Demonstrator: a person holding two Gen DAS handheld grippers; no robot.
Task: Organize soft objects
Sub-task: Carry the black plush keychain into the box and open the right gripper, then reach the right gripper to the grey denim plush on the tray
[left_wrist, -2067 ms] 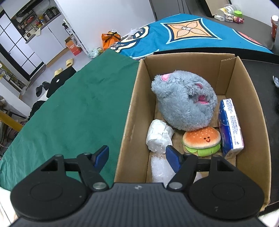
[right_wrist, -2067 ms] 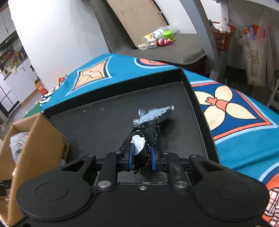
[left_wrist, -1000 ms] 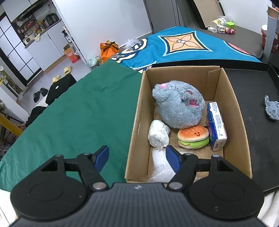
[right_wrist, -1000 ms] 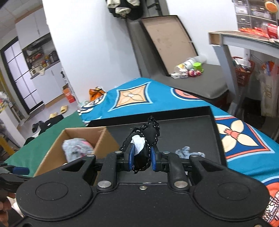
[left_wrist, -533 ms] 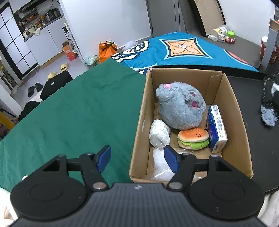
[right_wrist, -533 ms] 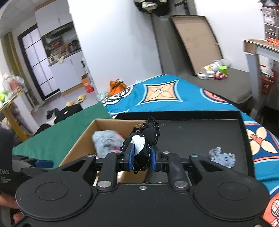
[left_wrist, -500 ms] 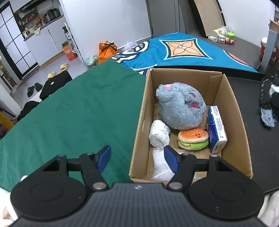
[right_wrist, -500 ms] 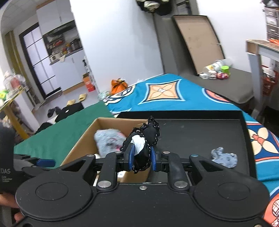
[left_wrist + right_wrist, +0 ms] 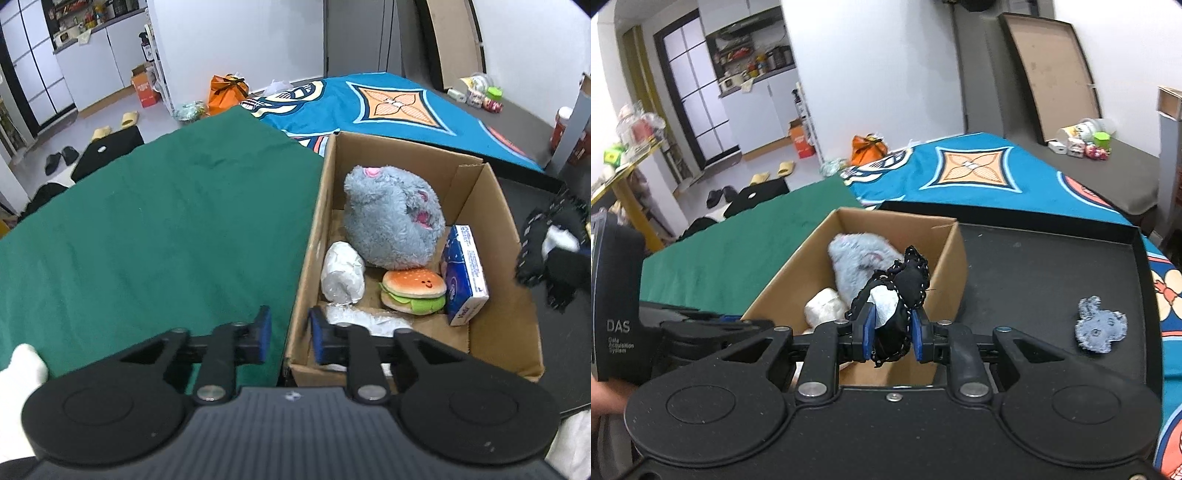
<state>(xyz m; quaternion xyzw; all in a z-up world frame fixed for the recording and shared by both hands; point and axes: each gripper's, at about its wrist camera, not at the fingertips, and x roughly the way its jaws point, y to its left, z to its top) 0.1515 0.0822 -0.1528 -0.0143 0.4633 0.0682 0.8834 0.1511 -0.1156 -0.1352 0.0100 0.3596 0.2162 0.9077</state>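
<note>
A cardboard box [image 9: 491, 206] holds a grey plush mouse [image 9: 391, 225], a burger plush [image 9: 413, 291], a white wad [image 9: 343, 273], a blue tissue pack [image 9: 465, 273] and clear plastic. My left gripper [image 9: 290, 334] straddles the box's near-left wall, its fingers narrowly apart, one outside and one inside. My right gripper [image 9: 891, 334] is shut on a black-and-white fabric toy [image 9: 894, 295] and holds it above the box's [image 9: 945, 266] near-right corner; the toy also shows in the left wrist view [image 9: 554, 254].
A grey-blue felt piece [image 9: 1100, 326] lies on the black tray [image 9: 1052, 266] right of the box. A green cloth [image 9: 147, 229] covers the table left of the box. A blue patterned cloth [image 9: 979, 173] lies behind.
My right gripper carried the black toy up off the tray and left, over the box. My left gripper's fingers closed in around the box's left wall.
</note>
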